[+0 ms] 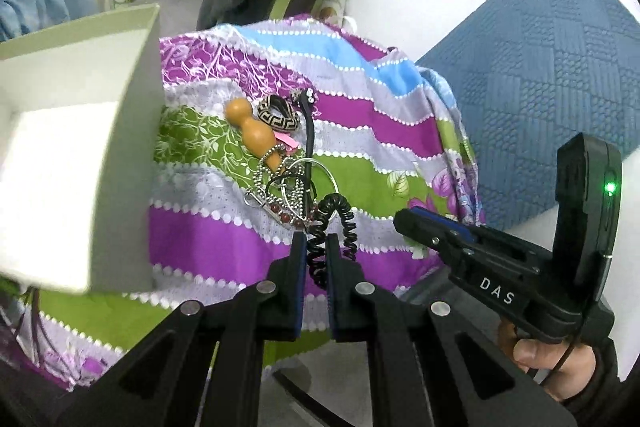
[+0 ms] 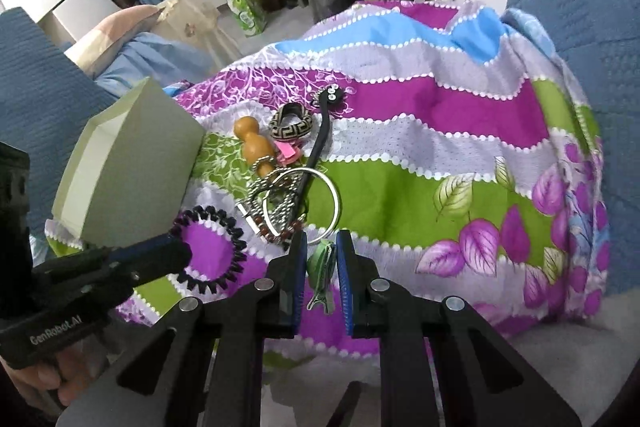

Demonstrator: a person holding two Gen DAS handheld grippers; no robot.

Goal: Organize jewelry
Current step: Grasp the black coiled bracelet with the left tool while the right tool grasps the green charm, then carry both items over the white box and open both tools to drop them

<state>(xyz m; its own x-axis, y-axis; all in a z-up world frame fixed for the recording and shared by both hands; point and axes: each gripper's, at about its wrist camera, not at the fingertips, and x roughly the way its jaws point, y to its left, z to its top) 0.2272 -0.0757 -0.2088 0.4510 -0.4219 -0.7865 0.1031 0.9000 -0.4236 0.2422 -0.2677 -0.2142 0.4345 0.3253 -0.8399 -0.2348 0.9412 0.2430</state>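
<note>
Bright striped cloth (image 2: pixel 420 155) in purple, green, grey and blue covers the surface, with clothes piled far behind. A white box (image 1: pixel 80 155) stands open at the left edge of the cloth.

Most of the jewelry lies in a little heap in the middle of the cloth, just right of the box: a wooden gourd charm (image 2: pixel 254 143), a black and gold patterned ring (image 2: pixel 290 123), a long black strap (image 2: pixel 320 143), a big silver ring (image 2: pixel 324 203) and bead chains (image 2: pixel 276 203) all tangled together.

The left gripper (image 1: pixel 318 239) has its jaws pressed together on a black spiral hair tie (image 2: pixel 208 251), which hangs just near the heap.

The right gripper (image 2: pixel 322 237) is clamped on a green hair clip (image 2: pixel 322 267), right by the near side of the silver ring.
</note>
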